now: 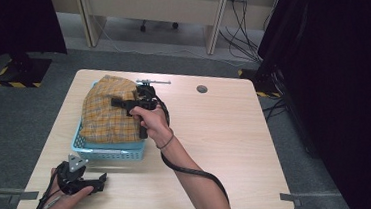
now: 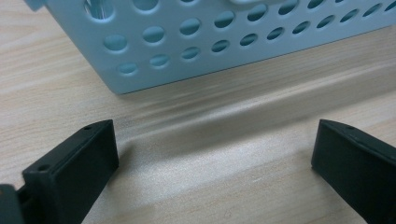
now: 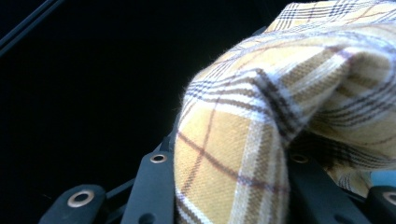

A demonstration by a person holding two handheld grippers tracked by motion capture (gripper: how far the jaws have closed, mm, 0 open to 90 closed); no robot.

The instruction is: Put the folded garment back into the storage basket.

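Observation:
A yellow plaid cloth (image 1: 108,110) is heaped in a light blue perforated basket (image 1: 108,151) on the left half of the wooden table (image 1: 226,131). My right gripper (image 1: 123,103) reaches in from the right over the heap and is shut on a fold of the plaid cloth (image 3: 243,154), which bulges up between its two black jaws. My left gripper (image 1: 102,182) rests low near the table's front left corner, in front of the basket. Its jaws stand wide apart over bare wood, open, facing a corner of the basket (image 2: 196,42).
A round grommet hole (image 1: 202,89) sits in the table's far right part. A small metal rod-like piece (image 1: 152,81) lies just behind the basket. Dark curtains (image 1: 331,73) hang to the right, and a desk with cables (image 1: 237,25) stands beyond the table.

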